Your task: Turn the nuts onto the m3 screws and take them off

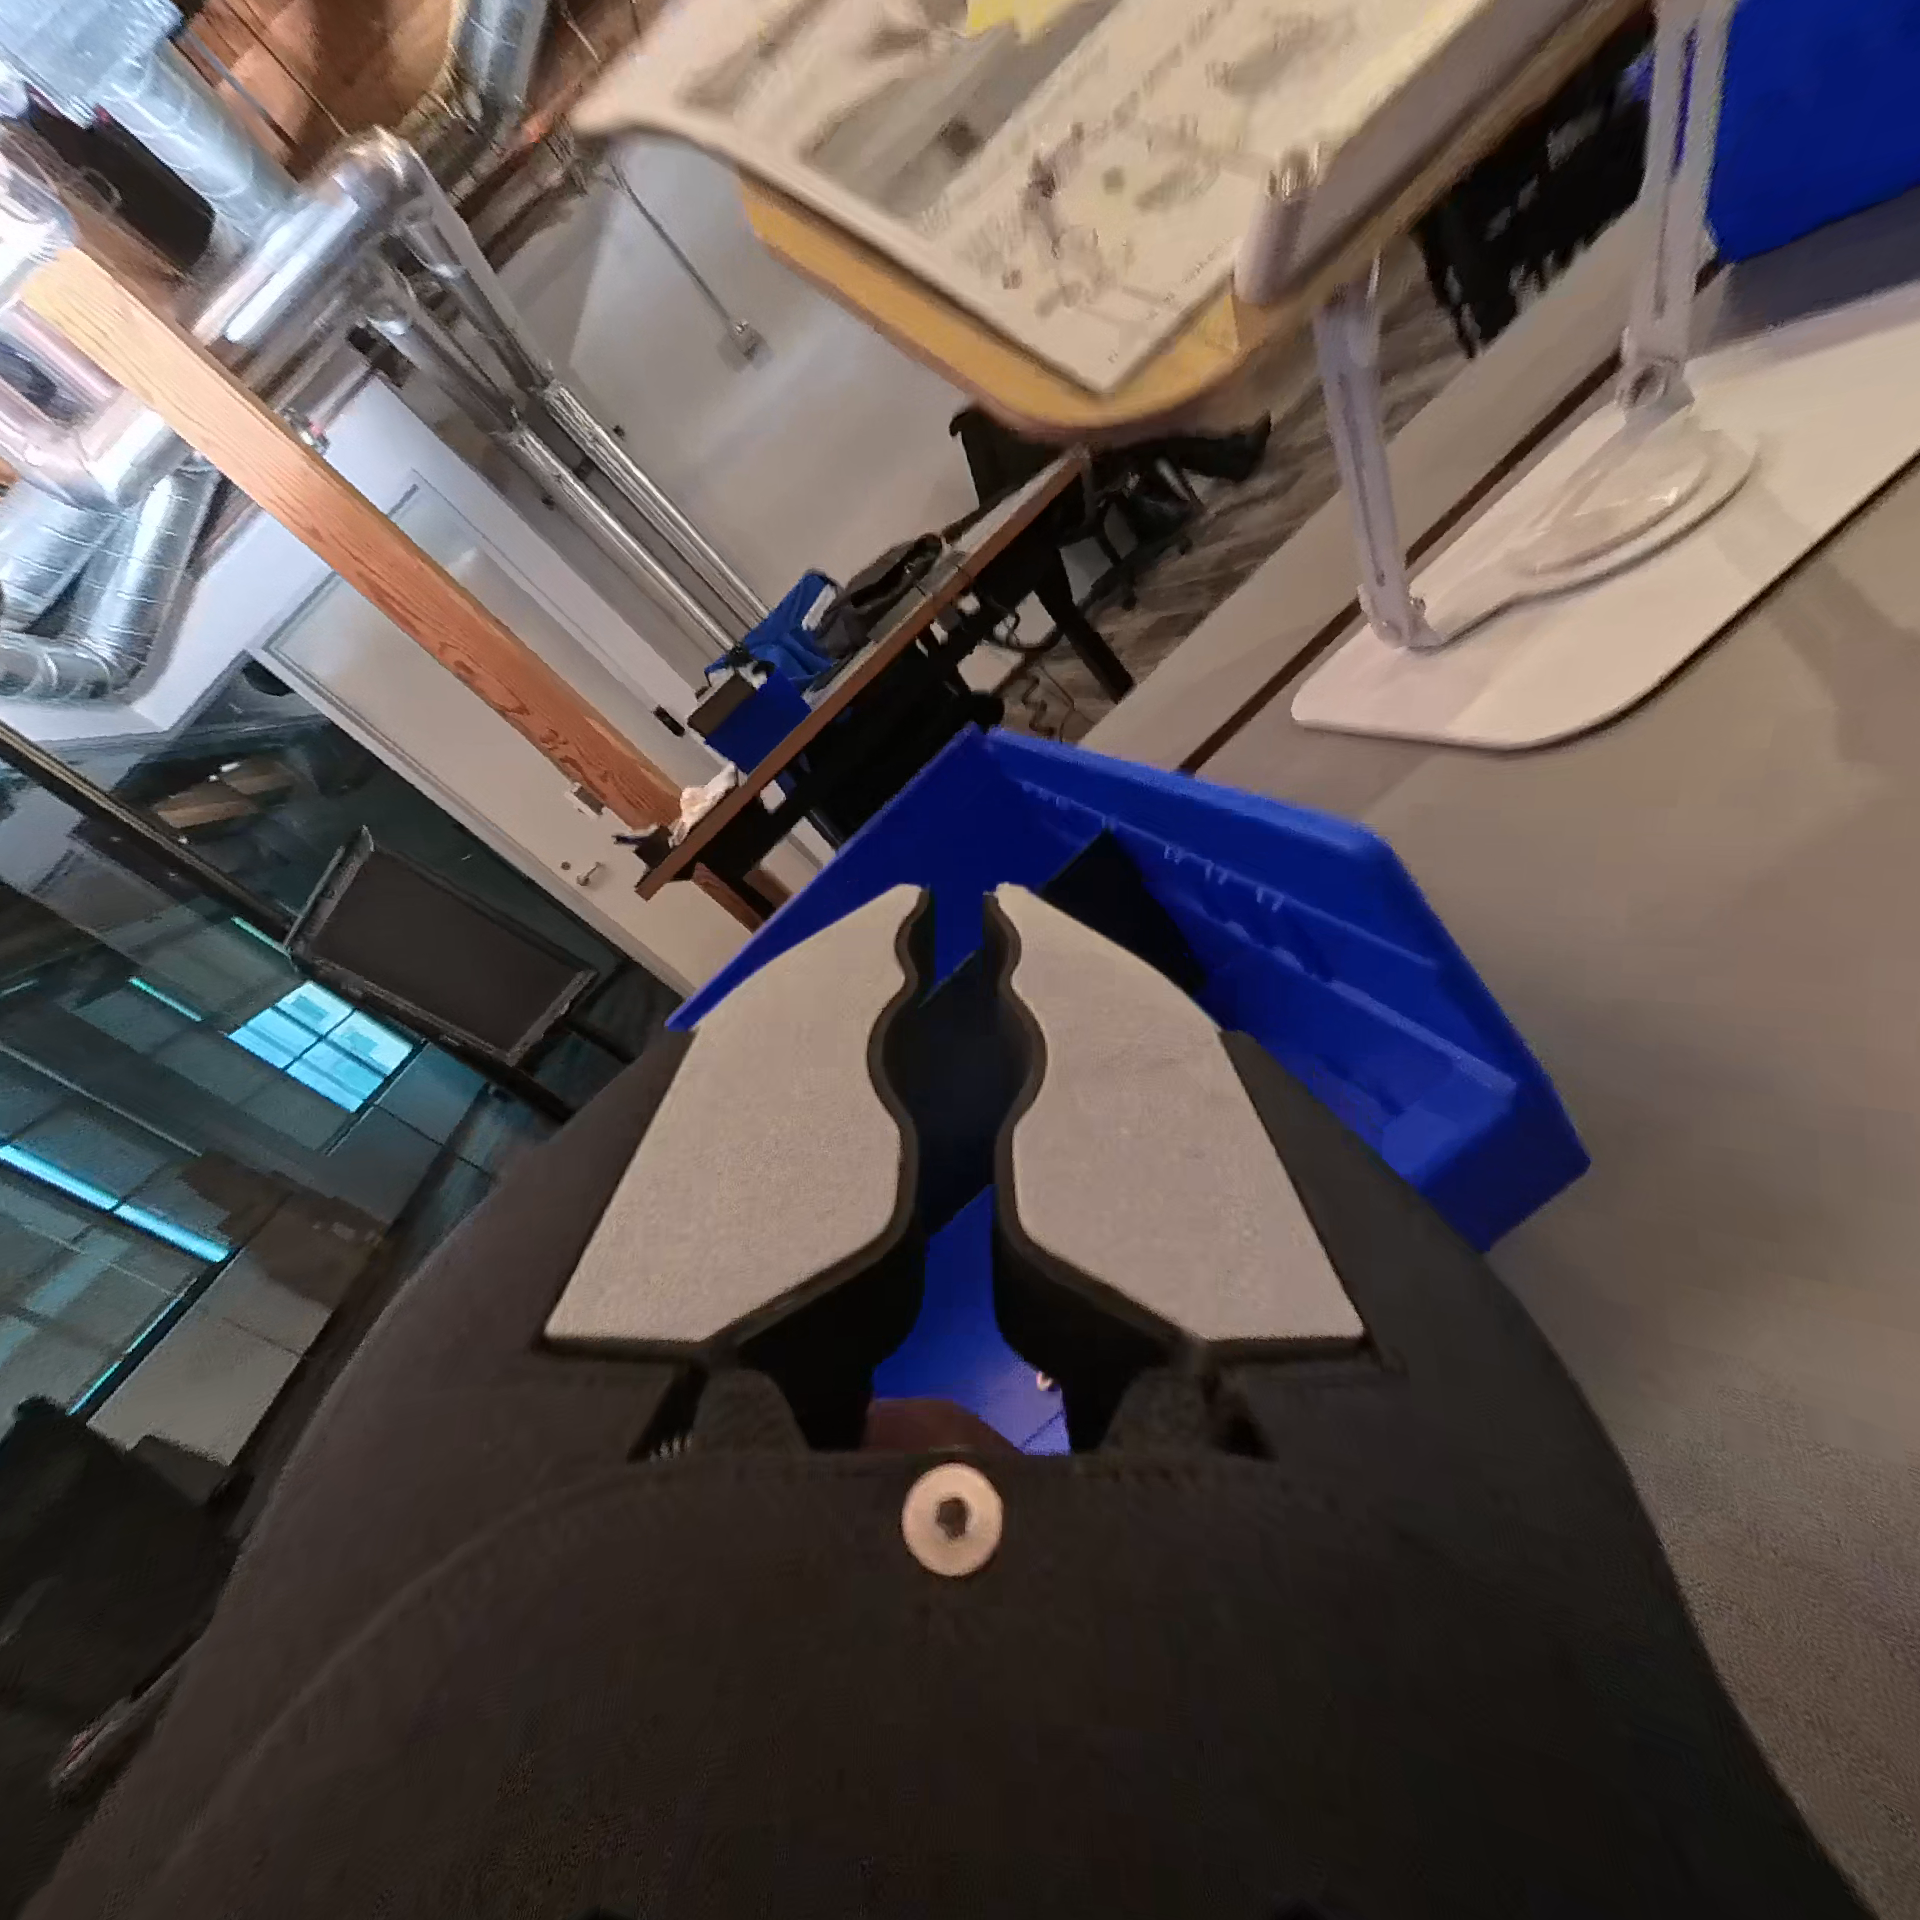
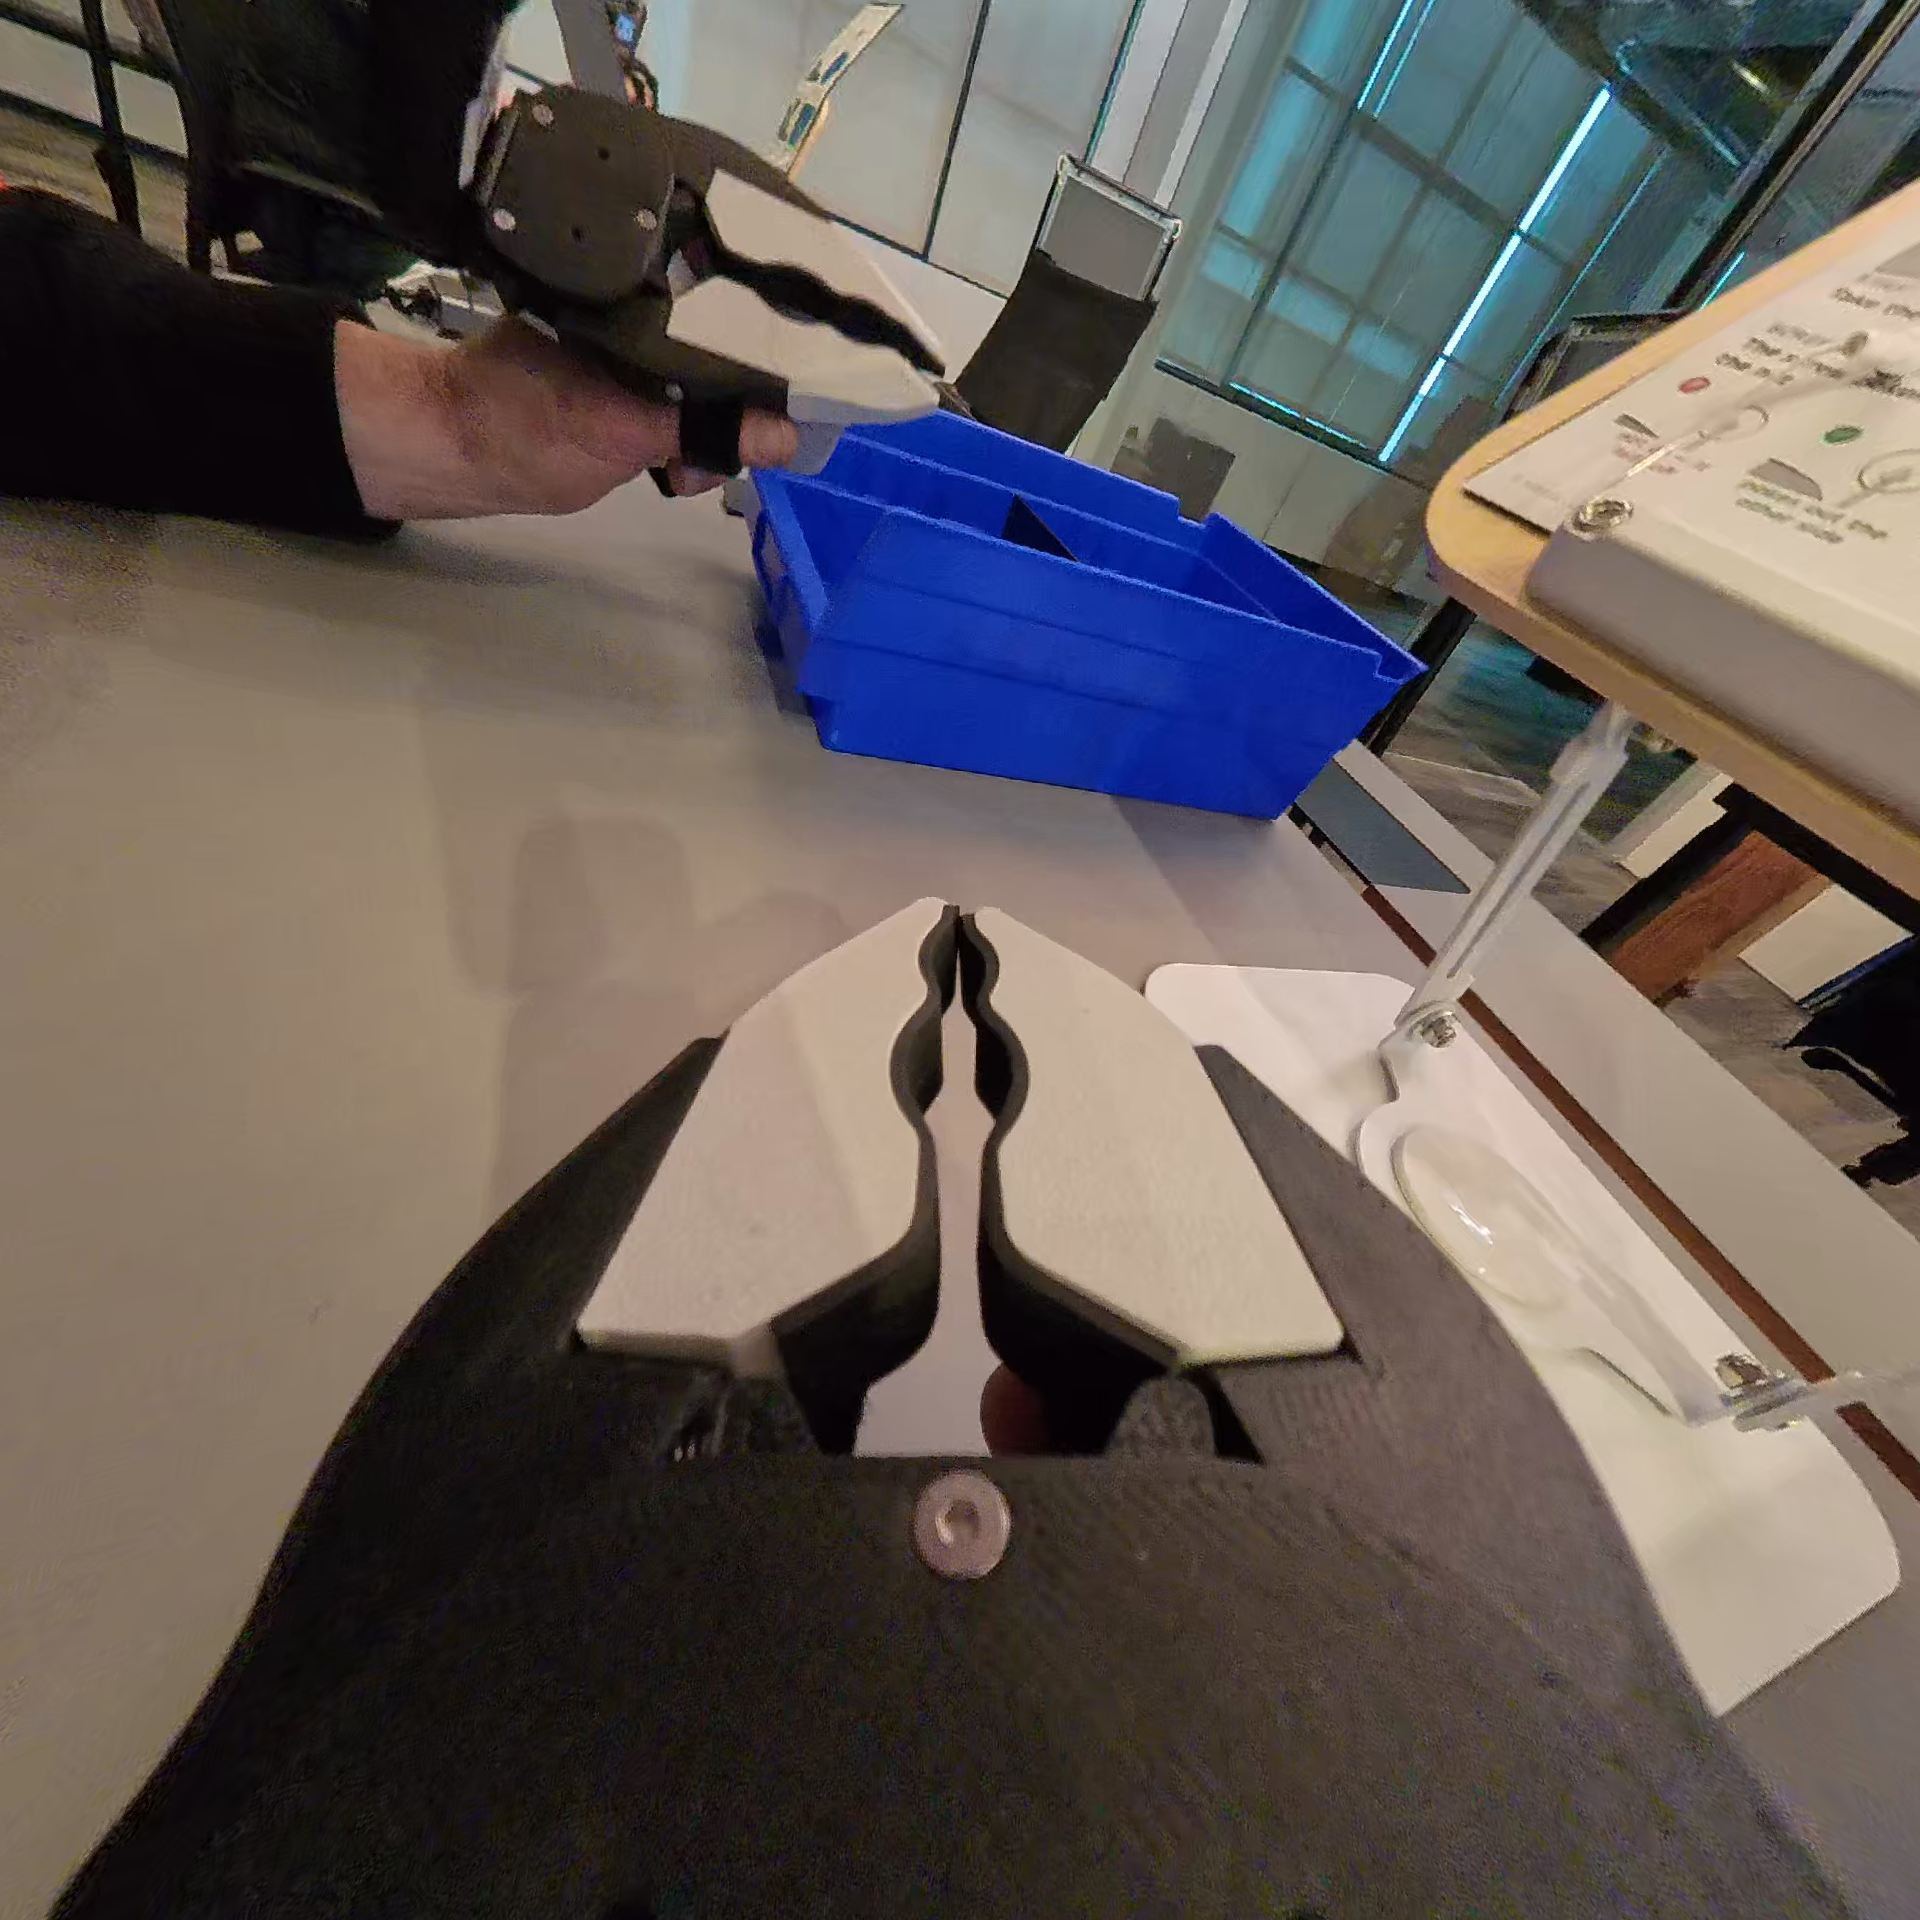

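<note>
Nuts and m3 screws are proving too small for us to pick out with any certainty, so we cannot tell where they are lying; the inside of the blue bin (image 2: 1091,665) is mostly hidden from us.

At the far left of the right wrist view we are seeing a hand (image 2: 499,426) in a dark sleeve gripping the left gripper (image 2: 930,379), which is hovering tilted over the near left corner of the bin. In its own view the left gripper (image 1: 956,904) is pointing down at that same bin (image 1: 1299,935), its fingers standing narrowly apart, and we are seeing nothing between them.

The bin is sitting on the grey table (image 2: 312,831), close to the far edge.

In the middle, the right gripper (image 2: 958,914) is hanging low over bare tabletop, well apart from the bin. Its fingertips are all but touching, with only a sliver of a gap, and we are making out nothing pinched there.

Just right of it a white stand base (image 2: 1299,1029) is resting on the table, carrying a clear lens (image 2: 1486,1216) on a jointed arm.

At the far right a raised board (image 2: 1662,582) with printed drawings is overhanging the stand; in the left wrist view the board (image 1: 1039,208) is showing blurred along the top.
</note>
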A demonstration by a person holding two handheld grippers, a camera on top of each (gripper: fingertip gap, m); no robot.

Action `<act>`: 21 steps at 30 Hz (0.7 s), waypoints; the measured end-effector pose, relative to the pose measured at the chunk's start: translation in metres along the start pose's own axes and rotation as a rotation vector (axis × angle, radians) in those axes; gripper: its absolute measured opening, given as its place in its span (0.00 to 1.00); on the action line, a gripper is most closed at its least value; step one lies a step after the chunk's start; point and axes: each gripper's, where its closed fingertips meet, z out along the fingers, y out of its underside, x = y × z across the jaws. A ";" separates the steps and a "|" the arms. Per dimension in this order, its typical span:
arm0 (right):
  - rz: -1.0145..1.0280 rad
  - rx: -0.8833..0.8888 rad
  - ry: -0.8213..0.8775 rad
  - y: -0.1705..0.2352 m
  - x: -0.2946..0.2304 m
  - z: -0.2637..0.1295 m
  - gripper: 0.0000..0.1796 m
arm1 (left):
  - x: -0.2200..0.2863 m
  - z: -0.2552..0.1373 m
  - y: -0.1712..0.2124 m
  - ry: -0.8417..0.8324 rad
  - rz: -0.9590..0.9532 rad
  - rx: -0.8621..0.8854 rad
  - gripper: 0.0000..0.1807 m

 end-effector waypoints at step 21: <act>-0.200 0.028 0.051 -0.044 -0.032 -0.015 0.00 | -0.010 -0.019 -0.045 -0.082 0.012 0.120 0.05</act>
